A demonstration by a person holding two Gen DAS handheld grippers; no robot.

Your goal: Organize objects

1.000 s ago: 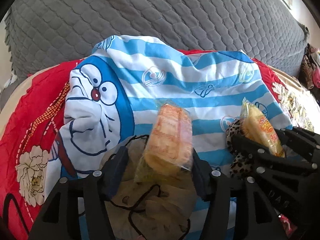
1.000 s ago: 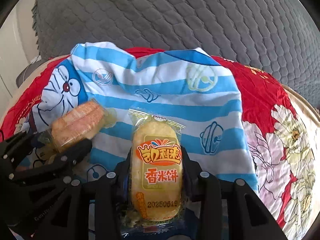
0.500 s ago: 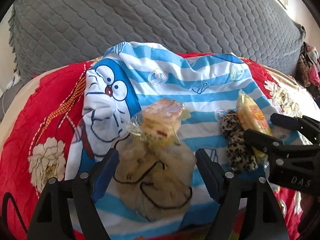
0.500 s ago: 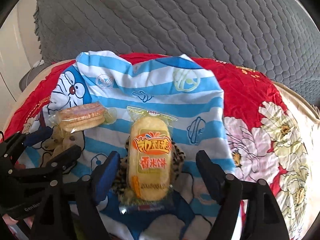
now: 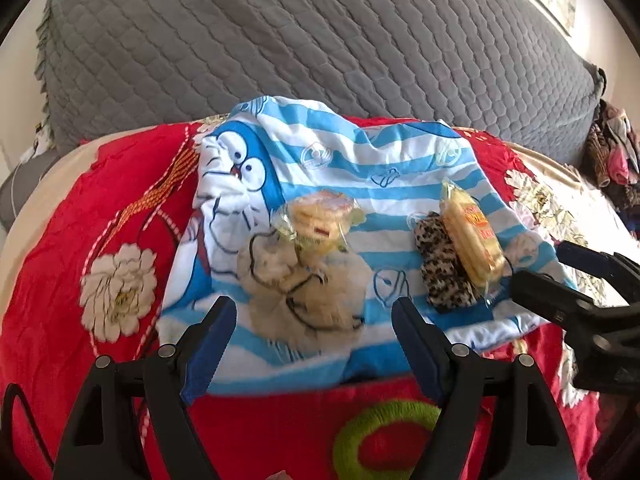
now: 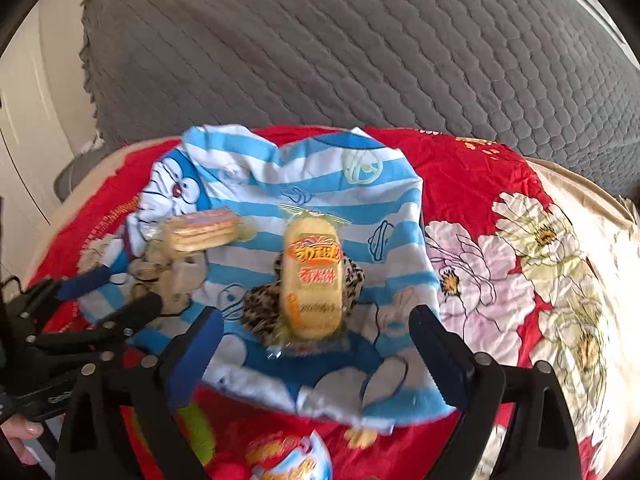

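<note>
A blue-striped cartoon cloth (image 5: 360, 184) (image 6: 320, 184) lies on the red bedspread. A clear-wrapped biscuit pack (image 5: 320, 220) (image 6: 200, 230) rests on a cream scrunchie (image 5: 308, 284) (image 6: 168, 276). A yellow rice-cracker pack (image 6: 314, 276) (image 5: 472, 236) rests on a leopard-print scrunchie (image 5: 440, 272) (image 6: 260, 304). My left gripper (image 5: 312, 344) is open and empty, pulled back from the biscuit pack. My right gripper (image 6: 316, 352) is open and empty, pulled back from the cracker pack.
A green scrunchie (image 5: 384, 436) (image 6: 196, 432) lies on the red floral bedspread (image 5: 100, 240) near the front. A snack bag (image 6: 288, 460) lies at the front edge. A grey quilted cover (image 5: 320, 40) rises behind. Clothes (image 5: 612, 156) are piled far right.
Both grippers opened, let go of their snack packs onto the scrunchies, and drew back toward me. The green scrunchie and snack bag came into view.
</note>
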